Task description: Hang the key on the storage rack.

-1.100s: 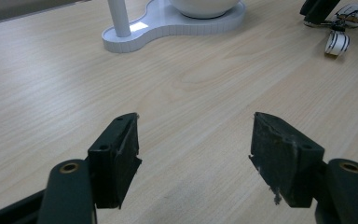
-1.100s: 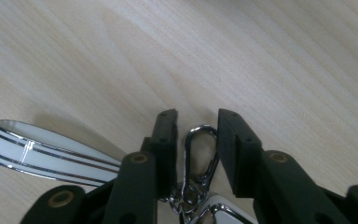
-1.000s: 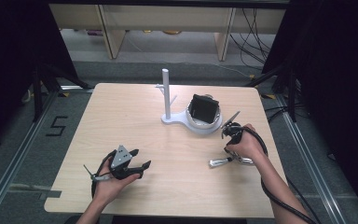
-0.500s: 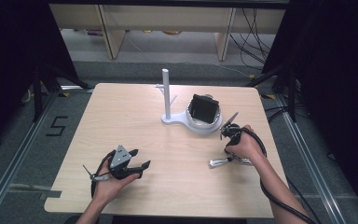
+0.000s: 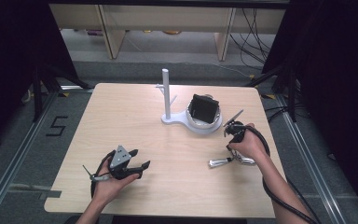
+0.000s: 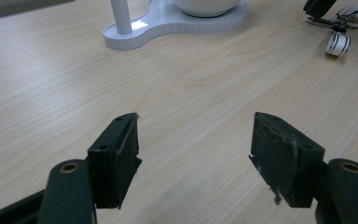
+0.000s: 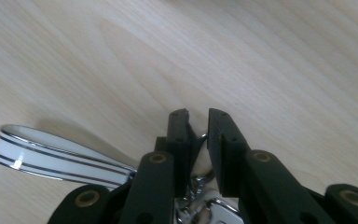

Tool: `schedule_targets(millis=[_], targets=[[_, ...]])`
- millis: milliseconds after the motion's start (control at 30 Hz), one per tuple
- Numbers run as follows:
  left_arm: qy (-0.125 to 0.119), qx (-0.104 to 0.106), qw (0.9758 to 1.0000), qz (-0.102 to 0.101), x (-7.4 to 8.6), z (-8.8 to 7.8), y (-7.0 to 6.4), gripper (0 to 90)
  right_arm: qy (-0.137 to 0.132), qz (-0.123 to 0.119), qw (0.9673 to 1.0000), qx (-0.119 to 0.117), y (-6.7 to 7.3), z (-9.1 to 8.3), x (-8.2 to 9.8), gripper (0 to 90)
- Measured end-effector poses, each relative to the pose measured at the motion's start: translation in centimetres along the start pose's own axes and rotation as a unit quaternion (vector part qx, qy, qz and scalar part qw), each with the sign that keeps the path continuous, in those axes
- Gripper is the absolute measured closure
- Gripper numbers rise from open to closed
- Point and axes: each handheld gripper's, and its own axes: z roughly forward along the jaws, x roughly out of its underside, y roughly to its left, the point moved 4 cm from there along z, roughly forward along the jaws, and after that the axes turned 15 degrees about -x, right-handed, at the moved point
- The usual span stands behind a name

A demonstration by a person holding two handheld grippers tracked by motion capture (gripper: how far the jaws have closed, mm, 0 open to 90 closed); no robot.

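The right gripper [image 5: 237, 140] is pressing down on a small metal object with a white strap, probably a key ring [image 5: 223, 161], which is lying on the table [image 5: 121, 116] near the white stand [image 5: 186, 122], on the side toward the person and a little to the right. In the right gripper view the jaws are standing narrow, almost together, around a thin metal ring of this object, and the white strap [image 7: 51, 156] is stretching away flat on the wood. I judge that the gripper is holding it by the ring because this part is thin and easy to pinch, while the strap is soft.

The left gripper [image 5: 126, 167] is resting low over the table, well apart from the stand, on the person's side and to the left. Its jaws are standing wide with nothing between them, and they are facing toward the stand [image 6: 168, 23]. It is probably waiting there so it is not blocking the other hand. A black boxy object [image 5: 203, 108] is sitting tilted in the bowl of the stand.
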Motion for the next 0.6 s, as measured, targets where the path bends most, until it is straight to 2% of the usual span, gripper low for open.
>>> schedule_targets(millis=[33,133,167,200,267,333,367,400,433,500,600], targets=[[0.0,0.0,1.0,-0.001,0.0,0.0,0.0,31.7,0.009,0.014,0.9998,-0.006,0.1,0.0,0.2,79.8],[0.0,0.0,1.0,0.0,0.0,0.0,0.1,31.7,0.013,0.01,0.9999,0.002,-0.2,0.1,0.4,75.5],[0.0,-0.001,1.0,0.0,0.0,0.0,0.1,31.7,0.004,0.03,0.9995,-0.003,-0.3,-0.1,0.5,70.8],[0.0,-0.001,1.0,0.0,0.0,0.0,0.1,31.7,0.004,0.03,0.9995,-0.003,-0.3,-0.1,0.5,70.8],[0.002,-0.003,1.0,0.001,0.0,0.0,0.1,31.7,0.002,0.053,0.9986,-0.002,-0.7,-0.2,0.6,66.8],[0.0,0.0,1.0,-0.001,0.0,0.0,0.0,31.7,-0.013,0.077,0.997,-0.004,-1.5,-0.2,0.8,66.6],[0.0,0.0,1.0,-0.001,0.0,0.0,0.0,31.7,-0.013,0.077,0.997,-0.004,-1.5,-0.2,0.8,66.6],[0.003,-0.004,1.0,0.003,0.1,0.0,0.0,31.7,-0.009,0.091,0.9958,-0.013,-1.7,-0.1,0.9,66.6],[0.003,-0.004,1.0,0.003,0.1,0.0,0.0,31.7,-0.015,0.08,0.9965,-0.018,-2.0,0.1,0.9,67.1],[0.003,-0.003,1.0,0.003,0.1,0.0,0.0,31.7,-0.01,0.079,0.9965,-0.024,-2.2,0.2,1.0,67.5],[0.002,-0.003,1.0,0.003,0.0,0.0,0.0,31.7,-0.009,0.091,0.9956,-0.021,-2.6,0.4,1.1,72.7]])
